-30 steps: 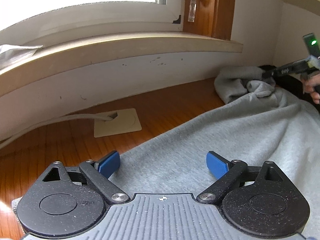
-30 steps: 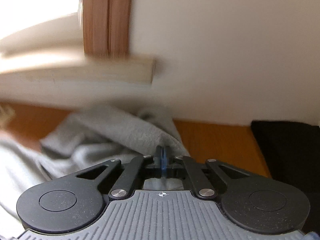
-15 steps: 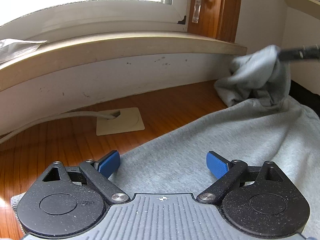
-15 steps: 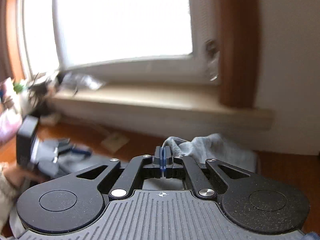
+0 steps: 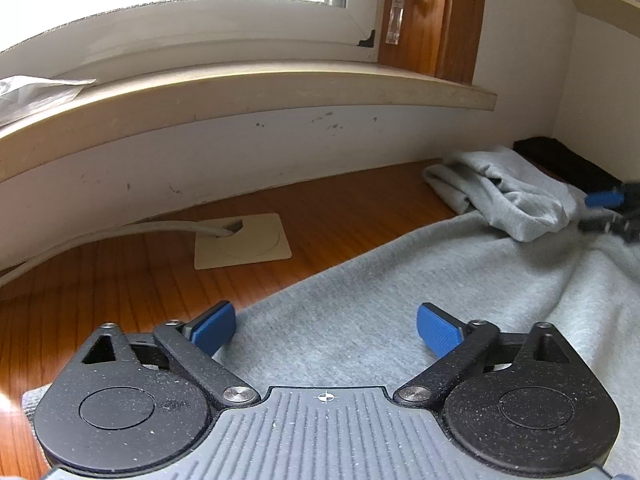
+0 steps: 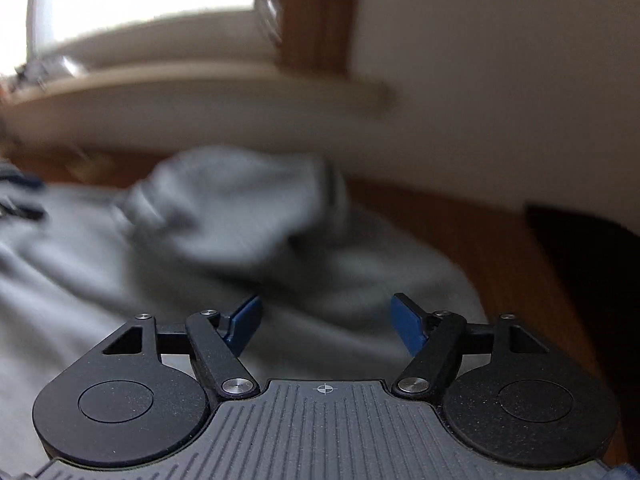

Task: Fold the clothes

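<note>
While the grey garment [image 5: 400, 300] lies spread over the wooden floor [image 5: 120, 280] below the window sill [image 5: 240, 88], most of its body is flat and only its far end is bunched. That end, a sleeve or hood [image 5: 508, 200] (which of the two cannot be told), is heaped in a soft roll near the wall, just beside something black [image 5: 560, 160] in the corner. It looks like thick fleece: limp, fairly light, not slippery, nothing fragile about it. It will sag and drag when lifted at one point, so it is best taken at a hem, cuff or corner, with both tools well apart along one edge to keep the fold line straight.

A beige cable plate [image 5: 240, 240] sits on the floor clear of the cloth, with a grey cable running into it.

Over the near part of the garment the left gripper [image 5: 324, 326] stands with its blue pads as wide apart as they go, nothing pinched between them. The right gripper [image 6: 326, 322] has just been opening; its pads are apart with only loose cloth lying beneath the gap, not clamped, and the heap sits just ahead of it. In the left view its fingers [image 5: 604, 200] show blurred at the right edge, beside the roll. By my judgement the bunched end has been laid inward and next needs smoothing or a new hold.
</note>
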`<state>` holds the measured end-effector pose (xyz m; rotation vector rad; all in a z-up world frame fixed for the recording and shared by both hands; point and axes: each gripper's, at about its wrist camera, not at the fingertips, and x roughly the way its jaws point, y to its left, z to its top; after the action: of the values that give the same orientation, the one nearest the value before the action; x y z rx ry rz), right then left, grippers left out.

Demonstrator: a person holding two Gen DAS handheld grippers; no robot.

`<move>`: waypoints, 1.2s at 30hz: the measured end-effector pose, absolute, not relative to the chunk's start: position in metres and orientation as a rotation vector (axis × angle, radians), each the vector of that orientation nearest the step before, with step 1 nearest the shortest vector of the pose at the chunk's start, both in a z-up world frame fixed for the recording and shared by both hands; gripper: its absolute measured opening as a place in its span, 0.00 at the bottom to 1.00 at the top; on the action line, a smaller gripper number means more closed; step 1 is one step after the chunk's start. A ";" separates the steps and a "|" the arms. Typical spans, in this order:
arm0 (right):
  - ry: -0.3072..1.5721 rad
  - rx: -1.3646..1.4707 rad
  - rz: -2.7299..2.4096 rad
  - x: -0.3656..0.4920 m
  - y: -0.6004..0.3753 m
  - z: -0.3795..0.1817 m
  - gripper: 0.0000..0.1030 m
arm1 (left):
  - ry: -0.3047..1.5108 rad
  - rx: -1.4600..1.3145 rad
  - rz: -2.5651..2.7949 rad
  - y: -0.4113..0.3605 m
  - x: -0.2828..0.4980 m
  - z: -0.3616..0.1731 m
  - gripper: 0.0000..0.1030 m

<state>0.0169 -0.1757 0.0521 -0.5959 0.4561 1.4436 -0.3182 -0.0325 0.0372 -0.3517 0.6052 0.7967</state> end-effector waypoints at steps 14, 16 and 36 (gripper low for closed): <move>0.523 -0.503 1.537 0.039 -0.185 0.033 0.86 | 0.630 -0.189 0.841 -0.041 -0.283 0.060 1.00; 0.523 -0.504 1.537 0.038 -0.183 0.033 0.86 | 0.593 -0.202 0.805 -0.037 -0.261 0.077 1.00; 0.527 -0.504 1.542 0.040 -0.183 0.035 0.87 | 0.705 -0.205 0.560 -0.013 -0.090 0.088 0.10</move>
<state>0.0397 -0.1827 0.0347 -0.5037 0.5268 1.5423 -0.0899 -0.0125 0.0876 -0.2048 0.7055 0.5605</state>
